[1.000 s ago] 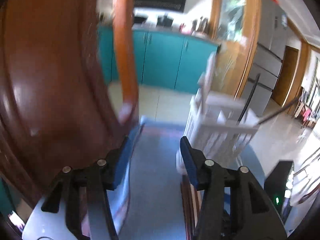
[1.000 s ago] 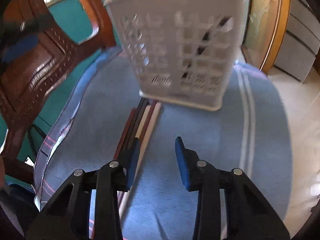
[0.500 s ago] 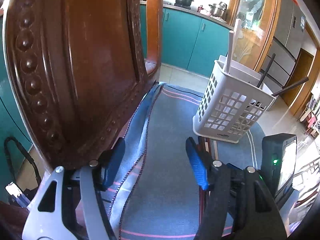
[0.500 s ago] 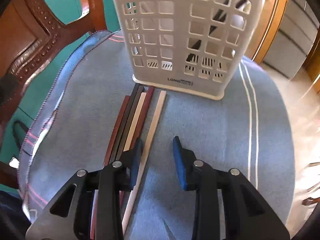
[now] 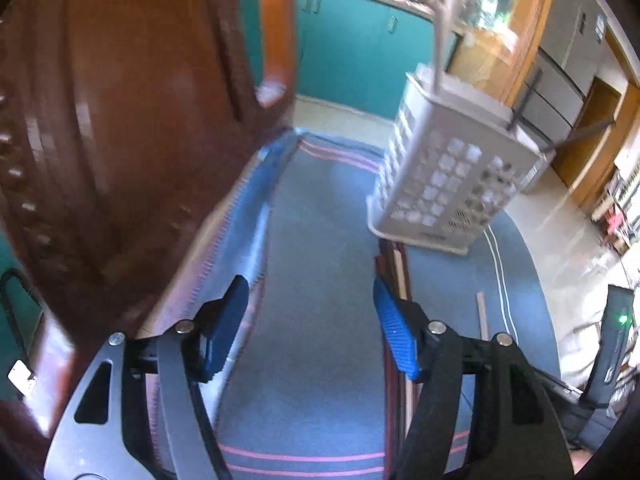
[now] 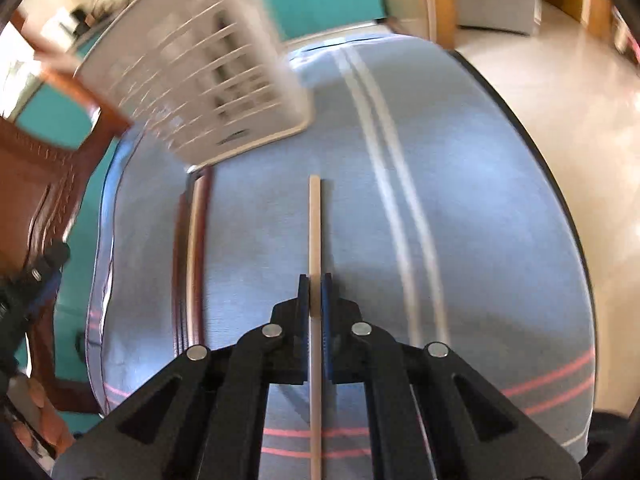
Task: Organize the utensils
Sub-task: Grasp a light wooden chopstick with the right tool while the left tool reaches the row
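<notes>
A white slotted utensil basket (image 5: 448, 184) stands on a blue cloth (image 5: 320, 320), with a pale stick and dark chopsticks sticking up out of it. It also shows blurred in the right wrist view (image 6: 200, 64). A row of dark and pale chopsticks (image 6: 192, 248) lies on the cloth in front of it, also in the left wrist view (image 5: 394, 268). My right gripper (image 6: 315, 286) is shut on a pale wooden chopstick (image 6: 314, 224), pointing forward. That chopstick's tip shows in the left wrist view (image 5: 481, 314). My left gripper (image 5: 310, 316) is open and empty above the cloth.
A carved dark wooden chair (image 5: 120, 140) stands close on the left. The cloth's round edge (image 6: 532, 152) drops to a tiled floor on the right. Teal cabinets (image 5: 352, 52) and a fridge (image 5: 560, 80) stand beyond.
My right gripper has closed on the pale chopstick and pulled it rightward, away from the row. The left gripper has shifted slightly; both views are blurred by motion.
</notes>
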